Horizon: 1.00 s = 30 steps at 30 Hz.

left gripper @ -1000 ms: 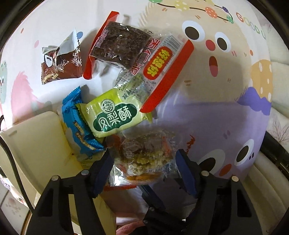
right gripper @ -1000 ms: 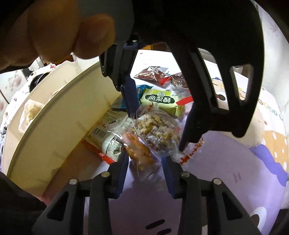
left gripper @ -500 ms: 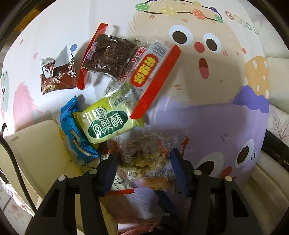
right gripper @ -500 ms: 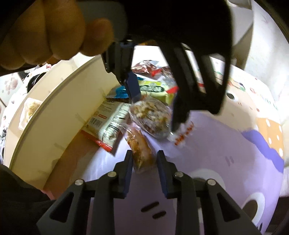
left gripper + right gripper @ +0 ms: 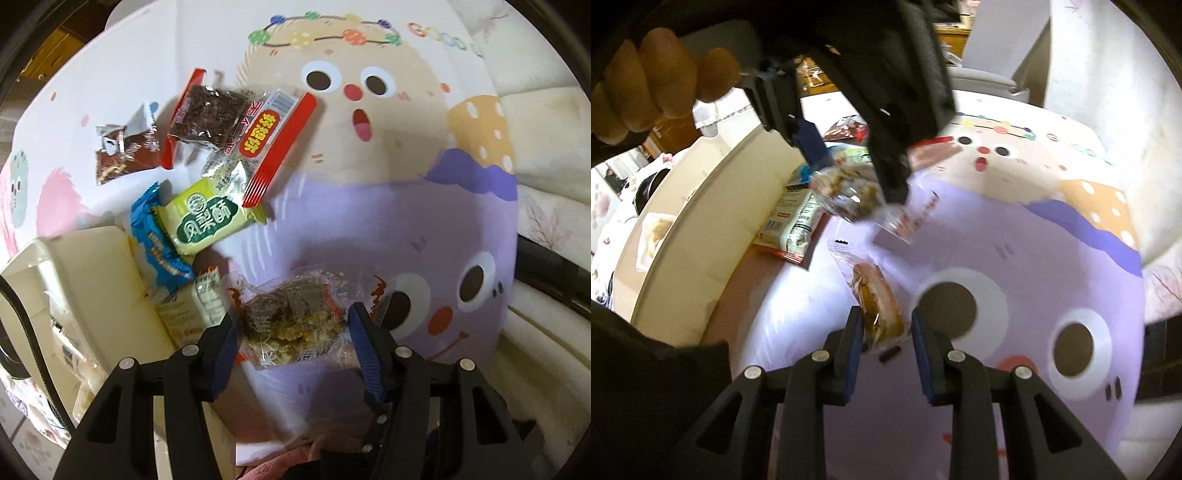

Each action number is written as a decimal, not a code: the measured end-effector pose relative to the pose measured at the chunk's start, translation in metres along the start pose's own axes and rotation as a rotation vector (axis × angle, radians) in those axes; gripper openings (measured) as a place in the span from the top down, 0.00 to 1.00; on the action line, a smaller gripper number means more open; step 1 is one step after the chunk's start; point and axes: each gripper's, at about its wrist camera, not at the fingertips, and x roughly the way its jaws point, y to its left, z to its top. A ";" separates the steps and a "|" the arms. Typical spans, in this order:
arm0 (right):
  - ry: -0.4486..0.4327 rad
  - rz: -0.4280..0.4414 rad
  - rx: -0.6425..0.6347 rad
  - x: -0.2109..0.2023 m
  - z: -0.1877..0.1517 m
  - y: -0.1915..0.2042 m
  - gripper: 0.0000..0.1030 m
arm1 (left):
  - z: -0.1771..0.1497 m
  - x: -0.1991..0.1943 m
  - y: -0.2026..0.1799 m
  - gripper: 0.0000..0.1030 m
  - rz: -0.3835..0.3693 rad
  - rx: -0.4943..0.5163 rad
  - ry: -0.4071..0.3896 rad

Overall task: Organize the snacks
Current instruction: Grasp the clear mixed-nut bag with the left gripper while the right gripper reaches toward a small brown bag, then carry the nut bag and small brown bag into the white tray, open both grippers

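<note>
Left wrist view: your left gripper [image 5: 291, 343] clamps a clear packet of nut brittle [image 5: 295, 325], blue pads pressing both of its sides, and holds it above the cartoon-printed cloth [image 5: 388, 229]. Its jaws closed in on the packet within the last second. Beyond it lie the loose snacks: a green pineapple-cake packet [image 5: 207, 221] against a blue packet [image 5: 155, 240], a red-edged clear packet [image 5: 266, 136] partly under a dark-filled packet [image 5: 210, 114], and a torn brown wrapper [image 5: 125, 151] off by itself. A cream tray [image 5: 92, 288] sits at the left edge, its wall beside the blue packet.

Right wrist view: your right gripper [image 5: 884, 343] has a narrow grip on a clear packet with an orange-brown pastry [image 5: 875, 299]; the pads squeeze its near end, having just drawn together on it, while its far end reaches out over the purple part of the cloth [image 5: 997, 236]. Above, your left gripper [image 5: 857, 173] hangs with the brittle packet [image 5: 849, 192] between its fingers, the hand [image 5: 653, 81] that carries it at upper left. A white barcode-printed packet [image 5: 794, 225] lies against the tray's wall [image 5: 701, 229].
</note>
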 end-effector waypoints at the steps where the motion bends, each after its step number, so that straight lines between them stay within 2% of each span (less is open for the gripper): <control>1: -0.003 -0.008 0.014 -0.003 -0.001 -0.002 0.74 | -0.005 -0.006 0.000 0.46 -0.007 0.006 -0.010; 9: -0.036 -0.044 0.179 -0.024 -0.004 -0.020 0.74 | -0.043 -0.049 0.000 0.46 -0.036 0.045 -0.092; 15: -0.072 -0.068 0.220 -0.044 -0.001 -0.012 0.74 | -0.078 -0.087 0.018 0.45 -0.064 0.050 -0.182; 23: -0.107 -0.104 0.198 -0.076 0.001 0.027 0.74 | -0.139 -0.137 0.070 0.45 -0.081 0.027 -0.300; 30: -0.130 -0.130 0.186 -0.100 0.003 0.077 0.74 | -0.200 -0.157 0.125 0.45 -0.079 -0.011 -0.378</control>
